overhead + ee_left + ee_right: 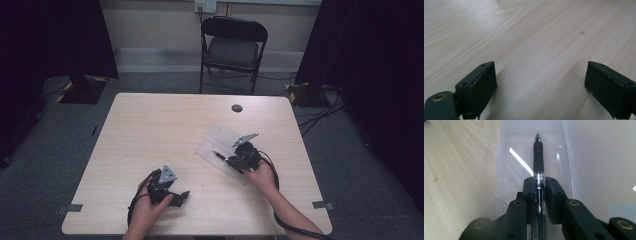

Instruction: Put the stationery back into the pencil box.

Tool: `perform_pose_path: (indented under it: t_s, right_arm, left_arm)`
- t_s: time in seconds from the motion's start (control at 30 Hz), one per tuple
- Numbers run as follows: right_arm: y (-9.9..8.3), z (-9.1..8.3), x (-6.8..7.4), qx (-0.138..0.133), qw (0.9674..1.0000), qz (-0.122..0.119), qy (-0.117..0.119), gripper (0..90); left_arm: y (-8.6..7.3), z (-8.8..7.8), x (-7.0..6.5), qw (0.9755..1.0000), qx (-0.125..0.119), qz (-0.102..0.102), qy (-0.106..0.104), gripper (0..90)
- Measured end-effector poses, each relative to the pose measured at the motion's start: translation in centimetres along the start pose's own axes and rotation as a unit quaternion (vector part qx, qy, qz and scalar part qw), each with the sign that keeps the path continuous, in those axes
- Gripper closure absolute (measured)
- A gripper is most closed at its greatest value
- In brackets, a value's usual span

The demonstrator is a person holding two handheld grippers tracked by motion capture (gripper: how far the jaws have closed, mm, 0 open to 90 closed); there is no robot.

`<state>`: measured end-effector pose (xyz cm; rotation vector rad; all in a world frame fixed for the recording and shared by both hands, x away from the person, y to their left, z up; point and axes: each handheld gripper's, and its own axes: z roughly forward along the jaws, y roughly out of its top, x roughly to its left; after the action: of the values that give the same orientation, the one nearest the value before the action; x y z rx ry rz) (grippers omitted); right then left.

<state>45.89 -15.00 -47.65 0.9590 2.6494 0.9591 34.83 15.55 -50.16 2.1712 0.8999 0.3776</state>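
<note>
The bench (150, 135) is showing pale blond wood with fine straight grain, a small dark round disc (237, 108) sitting toward its twelve o'clock edge. Both tongs, left (184, 195) and right (539, 186), are showing matte black with brass-coloured rivets and grey top plates, and the pen (538, 157) is wearing a black grip, silver tip and clear barrel. The case (220, 137) is looking clear and frosted, while the folding chair (233, 47) at twelve o'clock is showing black above grey carpet (45, 165).

Matt wood table (150, 130) (glossy plastic case (506, 157))
</note>
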Motion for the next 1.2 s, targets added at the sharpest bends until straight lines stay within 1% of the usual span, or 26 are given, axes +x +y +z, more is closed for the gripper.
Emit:
perform_pose_path:
  t_s: [0.1,0.17,0.2,0.23,0.27,0.3,0.33,0.37,0.4,0.43,0.47,0.57,0.63,0.67,0.7,0.77,0.8,0.87,0.9,0.93,0.97,1.0,1.03,1.07,1.13,1.2]
  right_arm:
    - [0.1,0.0,0.0,-0.003,1.0000,0.000,-0.003,77.0]
    - [0.1,0.0,0.0,-0.007,1.0000,-0.001,0.002,74.6]
    - [0.2,-0.1,0.1,-0.005,1.0000,-0.003,-0.004,73.3]
    - [0.2,-0.1,0.2,-0.006,1.0000,-0.003,-0.004,68.9]
    - [0.2,-0.1,0.2,-0.006,1.0000,-0.003,-0.004,68.9]
    - [0.2,-0.2,0.2,-0.008,0.9999,-0.003,-0.006,63.0]
    - [0.2,-0.2,0.2,-0.008,0.9999,-0.003,-0.006,63.0]
    - [0.2,-0.3,0.2,-0.013,0.9999,-0.002,-0.008,56.5]
    - [0.2,-0.3,0.2,-0.013,0.9999,-0.002,-0.008,56.5]
    - [0.2,-0.6,0.3,-0.018,0.9998,-0.006,-0.008,50.4]
    - [0.3,-0.7,0.5,-0.022,0.9997,-0.006,-0.006,48.3]
    - [0.3,-0.9,0.6,-0.028,0.9996,-0.010,-0.004,43.9]
    - [0.4,-1.2,0.8,-0.035,0.9993,-0.012,-0.003,38.4]
    - [0.5,-1.3,0.9,-0.037,0.9992,-0.013,0.000,36.2]
    - [0.5,-1.6,1.0,-0.042,0.9990,-0.018,0.000,31.1]
    - [0.6,-1.7,1.0,-0.046,0.9988,-0.018,0.002,29.8]
    - [0.6,-1.9,1.1,-0.047,0.9987,-0.019,0.000,28.0]
    - [0.6,-2.2,1.3,-0.051,0.9985,-0.022,0.000,24.4]
    - [0.6,-2.3,1.3,-0.053,0.9983,-0.023,0.003,23.8]
    - [0.5,-2.5,1.4,-0.054,0.9982,-0.025,0.001,23.5]
    - [0.5,-2.6,1.5,-0.057,0.9980,-0.026,0.005,22.4]
    - [0.4,-2.7,1.6,-0.060,0.9978,-0.026,0.007,20.6]
    - [0.4,-2.8,1.7,-0.059,0.9979,-0.026,0.010,20.1]
    - [0.3,-3.0,1.8,-0.061,0.9976,-0.029,0.013,19.5]
    - [-0.1,-3.5,2.2,-0.062,0.9975,-0.031,0.017,17.3]
    - [-0.2,-3.7,2.3,-0.064,0.9973,-0.034,0.017,16.6]
  left_arm:
    - [0.0,0.0,0.0,1.0000,0.001,0.003,0.003,10.5]
    - [0.0,-0.1,0.0,1.0000,0.001,0.003,0.003,10.5]
    - [0.0,-0.1,0.0,1.0000,0.001,0.003,0.003,10.5]
    - [0.0,0.0,0.0,1.0000,0.001,0.003,0.002,10.5]
    - [0.0,0.0,0.0,1.0000,0.001,0.003,0.002,10.5]
    - [0.0,-0.1,0.0,1.0000,0.002,0.006,0.004,10.5]
    - [0.0,-0.1,0.0,1.0000,0.002,0.006,0.004,10.5]
    - [0.0,0.0,0.0,1.0000,0.001,0.002,0.002,10.5]
    - [0.0,-0.1,0.0,1.0000,0.002,0.005,0.004,10.5]
    - [0.0,-0.1,0.0,1.0000,0.002,0.006,0.004,10.5]
    - [0.1,-0.1,0.1,0.9999,0.003,0.010,0.005,10.5]
    - [0.0,-0.1,0.0,1.0000,0.001,0.003,0.003,10.5]
    - [0.1,-0.1,0.1,0.9999,0.003,0.010,0.004,10.5]
    - [0.0,-0.1,0.0,1.0000,0.002,0.003,0.002,10.5]
    - [0.0,-0.1,0.0,1.0000,0.002,0.003,0.003,10.5]
    - [0.0,-0.1,0.0,1.0000,0.002,0.005,0.004,10.5]
    - [0.0,-0.1,0.0,1.0000,0.001,0.003,0.003,10.5]
    - [0.0,-0.1,0.0,1.0000,0.002,0.006,0.004,10.5]
    - [0.0,-0.1,0.0,1.0000,0.002,0.003,0.003,10.5]
    - [0.0,-0.1,0.0,1.0000,0.002,0.006,0.004,10.5]
    - [0.0,-0.1,0.0,1.0000,0.002,0.003,0.003,10.5]
    - [0.0,-0.1,0.0,1.0000,0.002,0.003,0.003,10.5]
    - [0.1,-0.1,0.1,0.9999,0.003,0.011,0.005,10.5]
    - [0.0,-0.1,0.0,1.0000,0.002,0.005,0.003,10.5]
    - [0.0,-0.1,0.0,1.0000,0.002,0.003,0.003,10.5]
    - [0.0,-0.1,0.0,1.0000,0.001,0.003,0.003,10.5]
